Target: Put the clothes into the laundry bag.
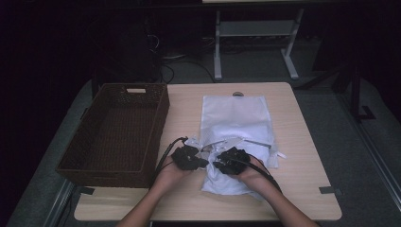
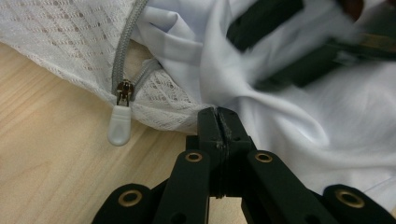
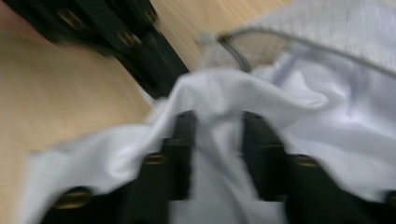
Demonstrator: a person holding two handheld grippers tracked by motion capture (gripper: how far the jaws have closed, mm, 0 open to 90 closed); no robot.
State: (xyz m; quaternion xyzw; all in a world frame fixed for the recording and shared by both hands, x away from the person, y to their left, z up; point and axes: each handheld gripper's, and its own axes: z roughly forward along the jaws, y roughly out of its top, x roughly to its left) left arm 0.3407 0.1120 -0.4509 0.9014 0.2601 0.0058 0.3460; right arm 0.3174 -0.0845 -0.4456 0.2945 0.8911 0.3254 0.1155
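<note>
A white mesh laundry bag (image 1: 234,111) lies flat on the wooden table (image 1: 302,142), its zipped mouth toward me. A crumpled white garment (image 1: 227,182) sits at that mouth. My left gripper (image 1: 202,157) is shut on the mesh edge (image 2: 173,116) of the bag, just right of the grey zip and its white pull tab (image 2: 119,123). Close beside it, my right gripper (image 1: 216,163) is in the garment. In the blurred right gripper view a fold of the white garment (image 3: 233,93) fills the gap between the jaws of the right gripper (image 3: 217,126) and drapes over their tips.
A dark woven basket (image 1: 158,127) stands on the left part of the table, touching the bag's left side area. Bare tabletop shows to the right of the bag. A white desk frame (image 1: 217,42) and cables stand on the floor beyond the table's far edge.
</note>
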